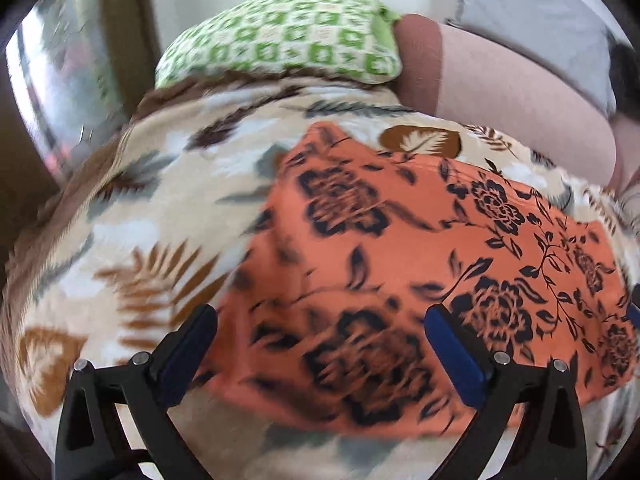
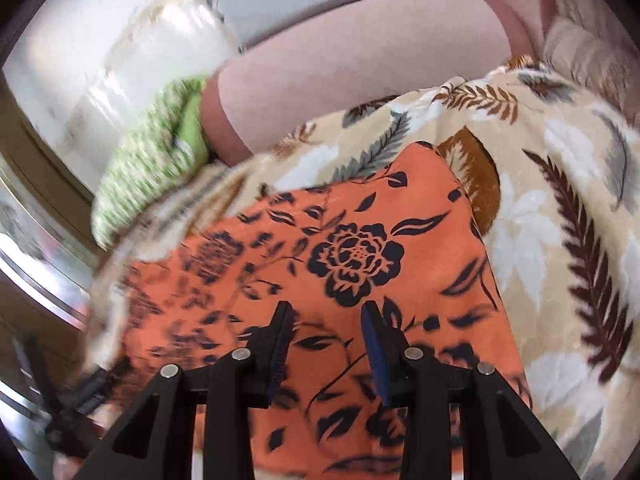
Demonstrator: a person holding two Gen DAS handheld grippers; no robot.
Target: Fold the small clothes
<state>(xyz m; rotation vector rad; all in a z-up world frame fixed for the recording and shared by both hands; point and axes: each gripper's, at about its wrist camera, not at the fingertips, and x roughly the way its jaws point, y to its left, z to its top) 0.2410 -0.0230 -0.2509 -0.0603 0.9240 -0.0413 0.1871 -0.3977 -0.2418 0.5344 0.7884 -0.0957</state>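
Observation:
A small orange garment [image 1: 400, 248] with a dark floral print lies spread flat on a beige blanket [image 1: 160, 184] patterned with leaves. In the left wrist view my left gripper [image 1: 320, 312] hovers over the garment's near left part. Its jaws stand wide apart, with only the cloth below them. In the right wrist view the same orange garment [image 2: 352, 248] fills the middle. My right gripper [image 2: 327, 308] is over its near edge, jaws partly apart, gripping nothing. The left half of both views is motion-blurred.
A green-and-white patterned pillow [image 1: 280, 40] lies at the far edge of the blanket. Beside it are a pale pink bolster [image 1: 500, 92] and a grey pillow [image 1: 532, 12]. A window frame [image 1: 56, 80] runs along the left side.

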